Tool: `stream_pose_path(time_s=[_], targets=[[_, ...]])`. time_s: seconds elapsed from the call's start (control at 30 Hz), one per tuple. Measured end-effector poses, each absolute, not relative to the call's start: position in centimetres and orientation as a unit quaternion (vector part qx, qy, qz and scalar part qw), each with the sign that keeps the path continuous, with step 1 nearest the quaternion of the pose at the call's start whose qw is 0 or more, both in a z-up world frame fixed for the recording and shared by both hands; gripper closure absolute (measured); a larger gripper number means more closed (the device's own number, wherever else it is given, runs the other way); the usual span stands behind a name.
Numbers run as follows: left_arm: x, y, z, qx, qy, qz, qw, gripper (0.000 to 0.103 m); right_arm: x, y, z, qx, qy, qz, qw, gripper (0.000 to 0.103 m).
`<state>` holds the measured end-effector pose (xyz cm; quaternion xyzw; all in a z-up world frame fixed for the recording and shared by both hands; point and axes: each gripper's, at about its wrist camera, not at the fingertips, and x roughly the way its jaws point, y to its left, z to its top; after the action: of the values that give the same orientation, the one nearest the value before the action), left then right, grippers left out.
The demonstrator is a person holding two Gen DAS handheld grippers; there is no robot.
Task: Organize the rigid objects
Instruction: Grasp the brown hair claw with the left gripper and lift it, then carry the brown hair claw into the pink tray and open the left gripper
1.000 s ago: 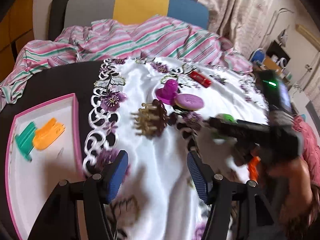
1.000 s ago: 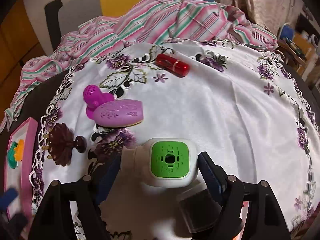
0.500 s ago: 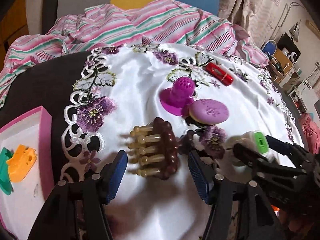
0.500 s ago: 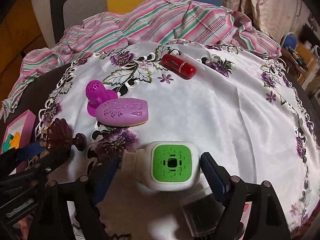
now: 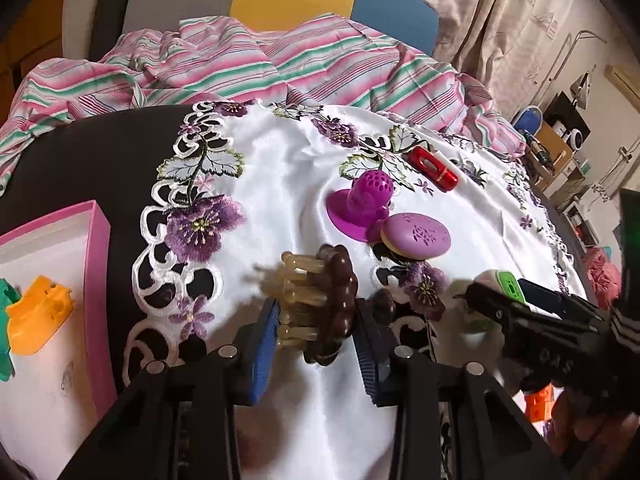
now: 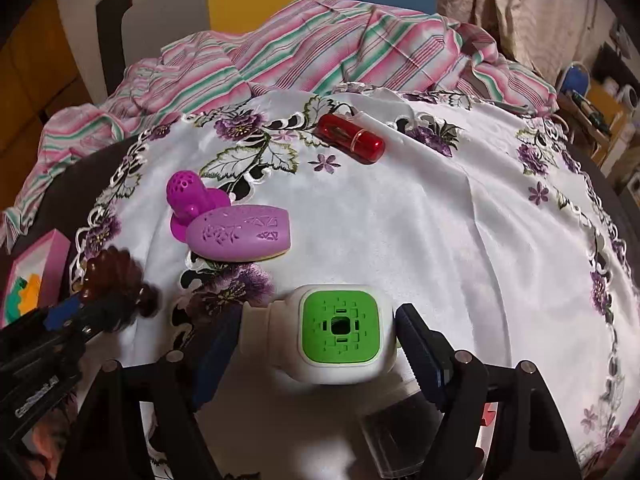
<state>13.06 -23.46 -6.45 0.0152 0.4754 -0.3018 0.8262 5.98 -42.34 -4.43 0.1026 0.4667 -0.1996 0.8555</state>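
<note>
Presently, the brown scalp brush point(image 5: 320, 300) lies on its side on the white embroidered tablecloth point(image 5: 280, 184), its pale bristles pointing left. The left gripper point(image 5: 316, 344) has its blue pads point(image 5: 266, 344) set on either side of the brush, close against it; whether they press on it cannot be told, as the brush is blurred. From the right wrist view the same brush point(image 6: 116, 276) shows at the left gripper's tip point(image 6: 76, 320).

The white device with a green square face point(image 6: 340, 332) sits between the fingers of the right gripper point(image 6: 316, 344). The right pad point(image 6: 416, 344) touches its side; the left pad is in shadow behind the device's white neck, and contact there is unclear. In the left wrist view the device point(image 5: 502, 282) shows at the tip of the right gripper point(image 5: 504, 300).

Beyond the brush, a magenta perforated piece point(image 5: 362, 208) and a lilac oval case point(image 5: 418, 236) touch one another. A red capsule-shaped item point(image 5: 432, 168) lies farther back, well apart from them.

At the left, off the cloth, a pink-rimmed tray point(image 5: 98, 248) holds an orange block point(image 5: 36, 316) and a green block point(image 5: 6, 320), just beside each other. A striped pink and green cloth point(image 5: 260, 68) is heaped along the far edge of the table.
</note>
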Motion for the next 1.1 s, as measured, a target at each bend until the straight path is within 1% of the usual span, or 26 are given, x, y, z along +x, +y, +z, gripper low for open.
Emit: stream_pose_path(time_s=[0.77, 1.1], targets=[[9.4, -18.1, -5.4, -0.059, 0.477, -0.308, 0.821, 0.067, 5.6, -42.0, -3.7, 0.104, 0.446, -0.186, 0.869, 0.024], [8.5, -14.4, -3.3, -0.122, 0.459, -0.316, 0.821, 0.067, 5.6, -42.1, -3.8, 0.119, 0.447, -0.175, 0.869, 0.024]])
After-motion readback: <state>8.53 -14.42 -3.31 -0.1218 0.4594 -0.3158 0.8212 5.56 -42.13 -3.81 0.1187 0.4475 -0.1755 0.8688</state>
